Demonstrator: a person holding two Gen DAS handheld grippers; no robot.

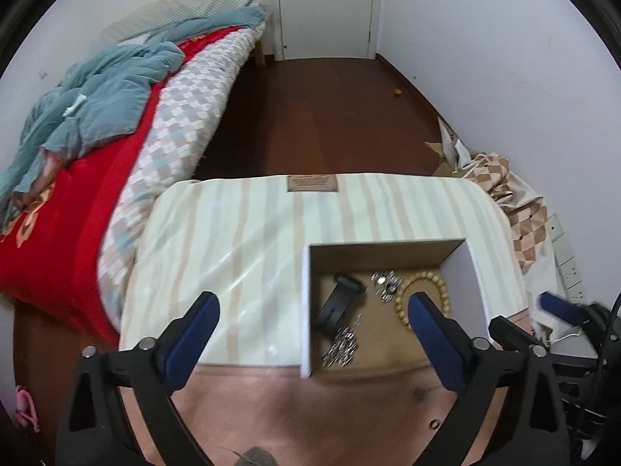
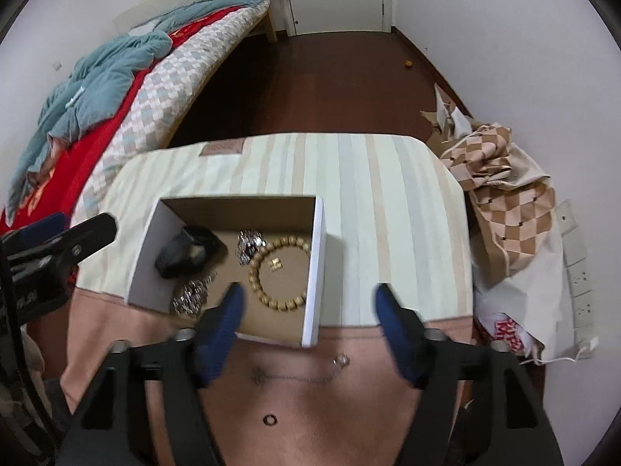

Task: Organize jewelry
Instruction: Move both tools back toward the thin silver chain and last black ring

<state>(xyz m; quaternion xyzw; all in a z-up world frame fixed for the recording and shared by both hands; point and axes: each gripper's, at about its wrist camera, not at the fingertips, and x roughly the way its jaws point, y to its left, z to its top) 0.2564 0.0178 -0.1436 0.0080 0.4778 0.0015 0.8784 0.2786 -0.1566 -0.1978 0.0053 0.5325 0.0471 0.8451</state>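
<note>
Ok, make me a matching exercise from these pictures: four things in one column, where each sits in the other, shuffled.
Things:
1. wooden bead bracelet
2. thin chain necklace
3. small dark ring
4. gold charm

Places:
A. on the pink cloth, nearest the camera
B. inside the bead loop
C. in the box, right side
D. on the pink cloth, just outside the box

Pairs: 1-C, 2-D, 3-A, 4-B

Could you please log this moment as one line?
left gripper open | right gripper open | bead bracelet in box | necklace, ring outside
</note>
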